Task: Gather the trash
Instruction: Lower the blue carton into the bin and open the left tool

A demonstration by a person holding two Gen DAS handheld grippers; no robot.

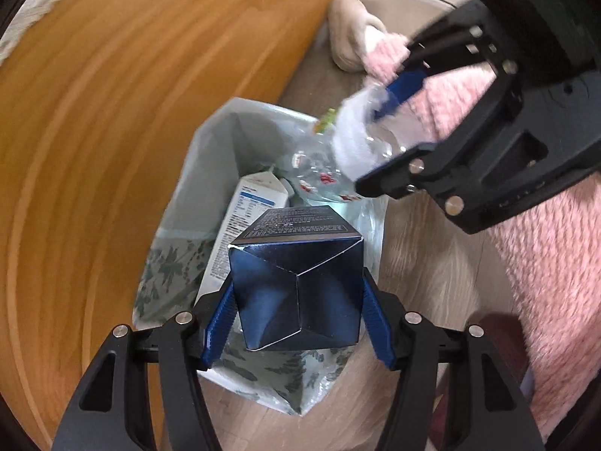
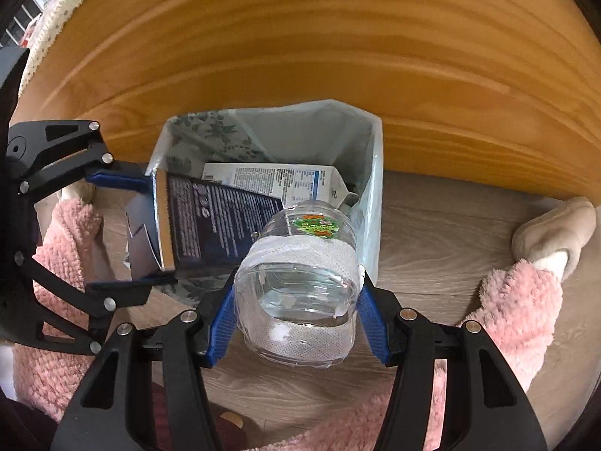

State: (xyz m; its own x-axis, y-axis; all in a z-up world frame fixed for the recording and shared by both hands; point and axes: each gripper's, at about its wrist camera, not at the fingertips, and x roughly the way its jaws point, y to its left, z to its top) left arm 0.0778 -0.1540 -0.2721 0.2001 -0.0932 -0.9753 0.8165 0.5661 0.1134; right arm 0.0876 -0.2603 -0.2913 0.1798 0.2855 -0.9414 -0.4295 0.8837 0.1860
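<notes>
Above lined bin [image 2: 370, 173]: left claw [image 1: 298, 297] pinching blue box [image 1: 296, 293]; right claw [image 2: 296, 300] pinching clear bottle [image 2: 300, 282].

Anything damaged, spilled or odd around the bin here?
No spill shows. The dark blue box in the left gripper has its end flaps torn open, as trash would. The clear bottle in the right gripper looks intact over the lined bin.

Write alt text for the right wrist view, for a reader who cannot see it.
The right gripper holds a clear plastic bottle, cap end down, over an open bin bag that stands on the floor beside a wooden panel. At left, the left gripper holds a dark blue box over the same bag, where a white carton already lies.
</notes>
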